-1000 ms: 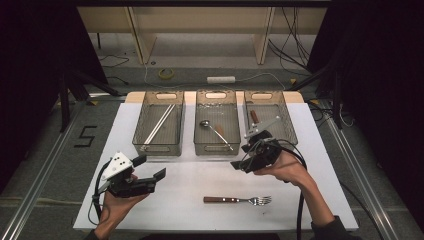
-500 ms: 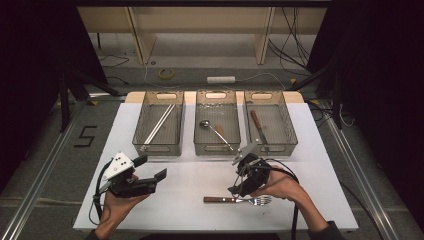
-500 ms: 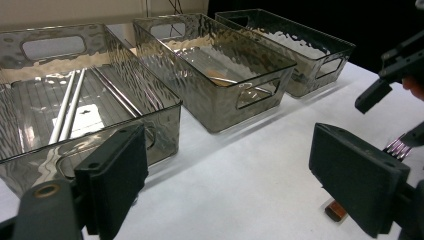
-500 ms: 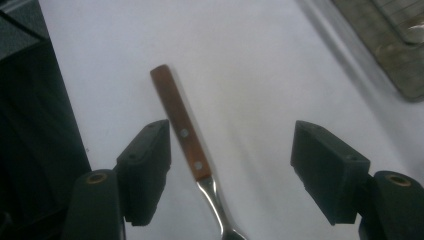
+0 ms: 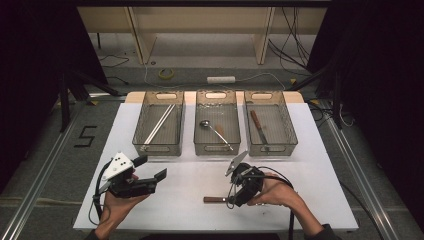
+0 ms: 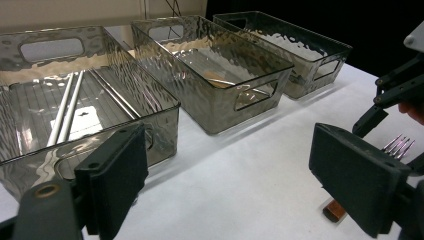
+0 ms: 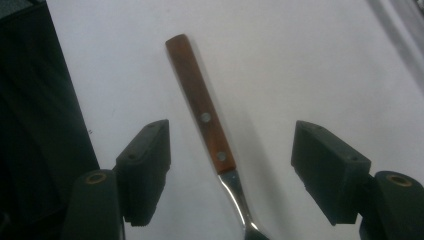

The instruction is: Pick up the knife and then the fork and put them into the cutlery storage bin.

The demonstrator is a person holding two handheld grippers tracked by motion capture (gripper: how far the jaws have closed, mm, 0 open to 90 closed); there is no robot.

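A fork with a brown wooden handle [image 7: 202,117] lies flat on the white table; its handle end [image 5: 212,199] pokes out left of my right gripper [image 5: 233,197]. That gripper [image 7: 230,170] is open and tipped down over the fork, one jaw on each side of the handle, touching nothing. My left gripper [image 5: 151,167] is open and empty, held above the table's front left. From it [image 6: 237,175] I see the fork tines [image 6: 400,145] and the other gripper [image 6: 395,90] at the right.
Three clear bins stand in a row at the back: the left bin [image 5: 142,131] holds chopsticks [image 5: 160,122], the middle bin [image 5: 236,131] a spoon [image 5: 214,130], the right bin [image 5: 289,131] a brown-handled knife [image 5: 258,127]. Dark floor surrounds the table.
My right gripper has come back from the right bin toward the table's front and dropped over the fork. The left gripper has stayed put.
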